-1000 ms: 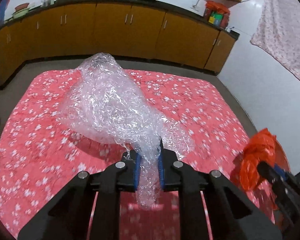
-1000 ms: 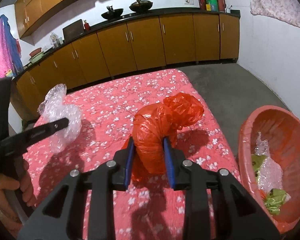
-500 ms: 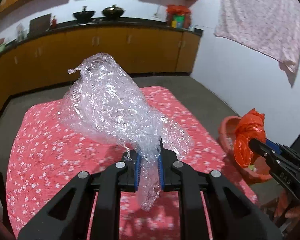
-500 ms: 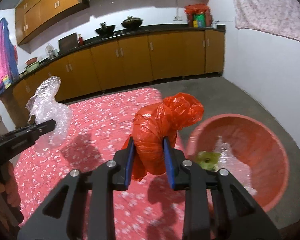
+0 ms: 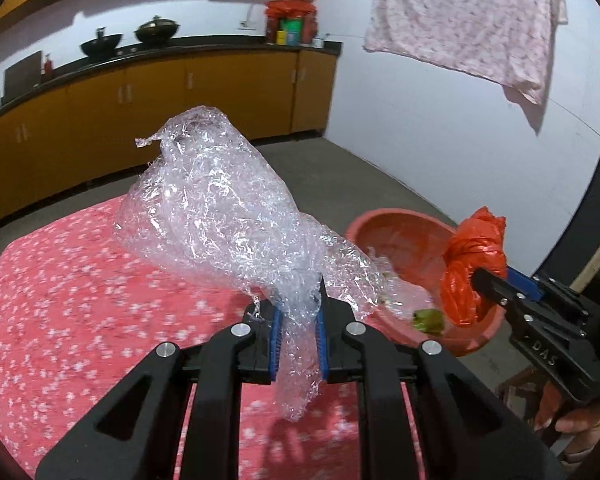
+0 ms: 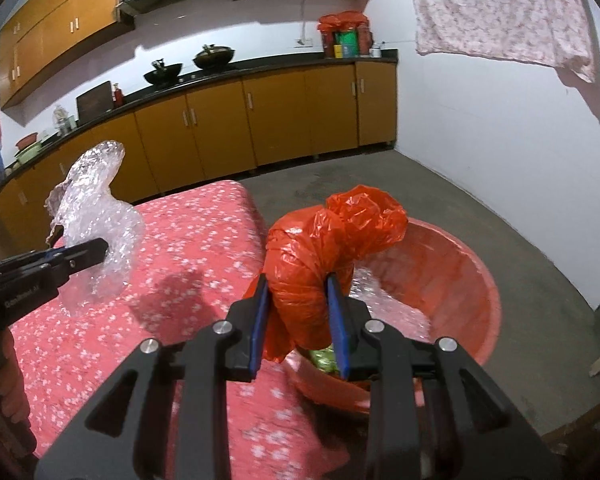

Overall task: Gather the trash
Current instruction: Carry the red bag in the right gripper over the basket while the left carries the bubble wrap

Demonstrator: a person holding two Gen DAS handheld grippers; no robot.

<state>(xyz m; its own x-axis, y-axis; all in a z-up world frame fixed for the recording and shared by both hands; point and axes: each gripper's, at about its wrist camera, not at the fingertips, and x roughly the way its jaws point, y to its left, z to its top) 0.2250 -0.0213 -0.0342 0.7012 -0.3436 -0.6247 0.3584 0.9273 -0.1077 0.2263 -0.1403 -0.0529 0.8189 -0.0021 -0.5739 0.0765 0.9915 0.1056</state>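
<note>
Both hand-held grippers have swung away from the middle of the table toward its right-hand edge over the last second, and each keeps its load. Right gripper (image 6: 298, 320) is clamped on a knotted orange plastic bag (image 6: 332, 236), its blue pads pressing the bag's lower bulge from either side, and it now hangs over the near rim of the red basin (image 6: 480, 276); a second ago the basin sat off to the side of this view, so the bag has been carried to the drop point. Left gripper (image 5: 298, 320) is closed on a crumpled wad of clear bubble wrap (image 5: 220, 208), pinched at its narrow neck with a tail hanging below the pads, and it is held above the floral red tablecloth (image 5: 80, 280), with the basin now in sight ahead and to its right where earlier only tabletop showed. That puts the task at the point of release for the orange bag, with the bubble wrap likely next once it is moved over the rim. Inside the basin lie clear crinkled plastic (image 6: 384, 300) and a green crumpled scrap (image 5: 428, 316) near the front wall; nothing else in it can be made out. Both loads are light and springy, so they may cling to the pads or drift toward the rim on release.
</note>
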